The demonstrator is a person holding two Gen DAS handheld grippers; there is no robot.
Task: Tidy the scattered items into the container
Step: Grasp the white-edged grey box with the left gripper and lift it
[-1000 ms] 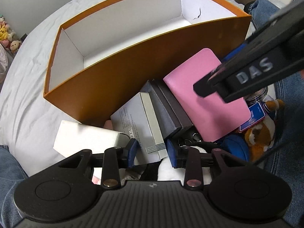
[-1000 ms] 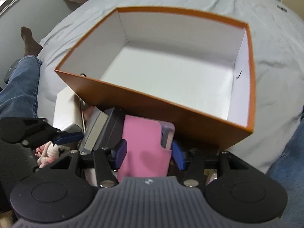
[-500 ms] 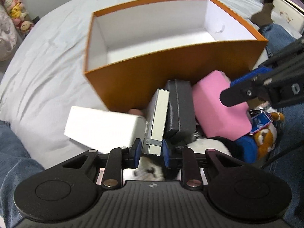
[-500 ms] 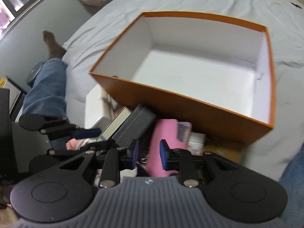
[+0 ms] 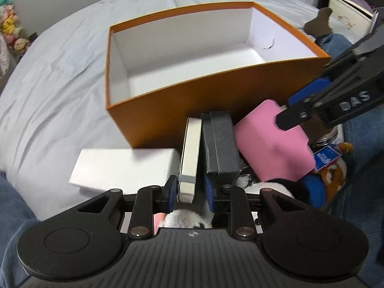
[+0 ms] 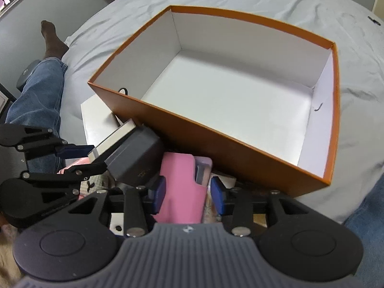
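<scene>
An orange box [image 5: 216,110] [image 6: 216,148] with a bare white inside stands open on the grey bed. Against its near wall lies a pile of items. My left gripper [image 5: 190,190] [image 6: 96,156] is shut on a slim white box [image 5: 188,153] [image 6: 112,134] that stands on edge. A dark grey box [image 5: 220,148] [image 6: 136,158] leans against it. My right gripper [image 6: 188,194] [image 5: 285,111] straddles a pink case [image 6: 180,192] [image 5: 271,144]. Its jaws are opening, and a gap shows at the right pad.
A flat white box [image 5: 124,168] [image 6: 96,120] lies left of the pile. Plush toys, a blue tag [image 5: 327,158] and a keyring are heaped at the right. A person's legs in jeans [image 6: 38,96] flank the pile on the wrinkled sheet [image 5: 60,84].
My left gripper closed on the slim white box, which went from lying flat to standing on edge. My right gripper narrowed on the pink case, then widened again.
</scene>
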